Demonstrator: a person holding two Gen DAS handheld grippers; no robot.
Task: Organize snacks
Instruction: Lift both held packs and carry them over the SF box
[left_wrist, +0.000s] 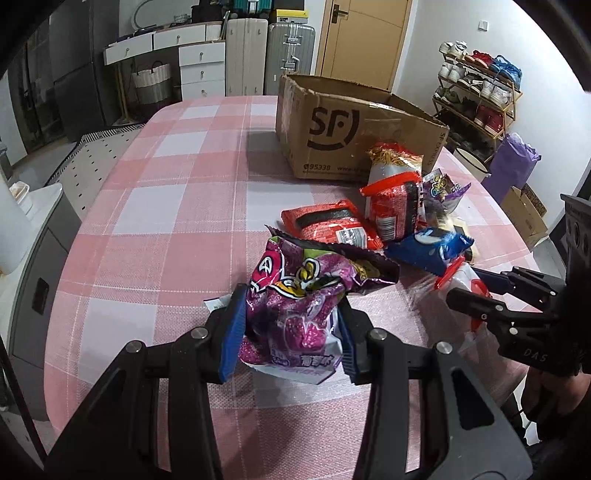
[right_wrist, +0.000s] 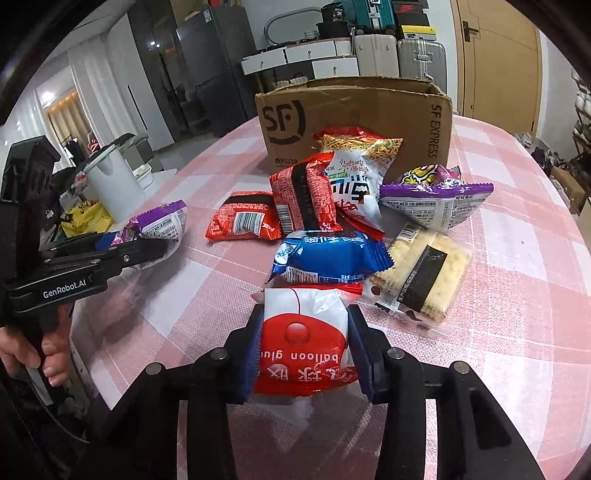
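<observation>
While the big cardboard box waits open at the back of the table, I think the snacks go in it. The pile of snacks sits just in front. My left gripper pinches a purple bag. My right gripper pinches a red and white packet.

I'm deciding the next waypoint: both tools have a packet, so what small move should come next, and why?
Probably lift both packets and carry them toward the open box. The left tool is shut on the purple packet, the right tool on the red-and-white packet, both low over the table; the box stands just behind the snack pile.
</observation>
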